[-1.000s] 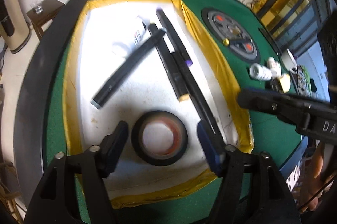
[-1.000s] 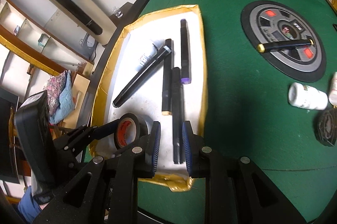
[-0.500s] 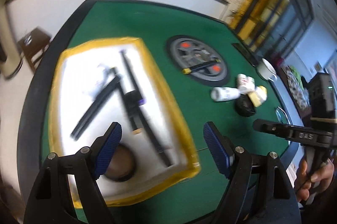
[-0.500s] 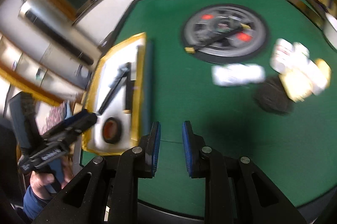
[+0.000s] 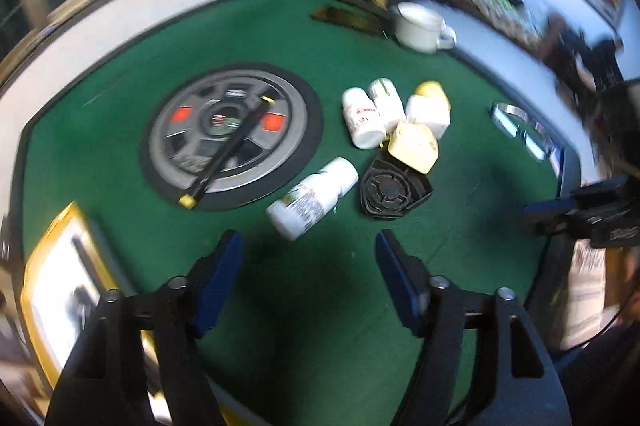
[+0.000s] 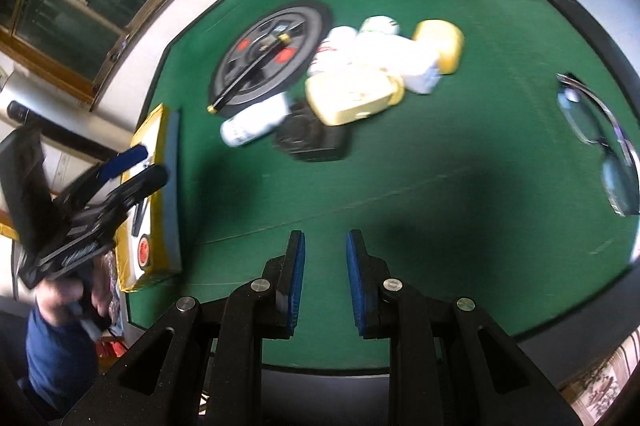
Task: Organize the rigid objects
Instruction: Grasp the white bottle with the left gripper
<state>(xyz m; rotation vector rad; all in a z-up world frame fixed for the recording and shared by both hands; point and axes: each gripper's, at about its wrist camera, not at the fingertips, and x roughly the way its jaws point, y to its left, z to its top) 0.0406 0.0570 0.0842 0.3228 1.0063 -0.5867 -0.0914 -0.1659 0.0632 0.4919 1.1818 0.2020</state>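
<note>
Over the green surface (image 5: 120,209): both tools are hanging above bare felt.
Left tool (image 5: 308,278): jaws are closing, fairly wide, nothing between them.
Right tool (image 6: 323,282): jaws are sitting narrow, gripping nothing.
Bottles: a white pill bottle (image 5: 314,197) is lying just ahead of the left tool, beside a black cap (image 5: 386,191); more bottles (image 5: 374,111) are clustering behind.
Pen (image 5: 224,153): lying across the round disc (image 5: 232,133).
Tray (image 5: 44,290): yellow-edged, sitting at the left.

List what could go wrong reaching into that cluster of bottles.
1. The white bottles and the pale yellow container touch; gripping one may shove the rest.
2. The lying white bottle could roll on the green felt.
3. The left gripper, empty, is closing early.
</note>
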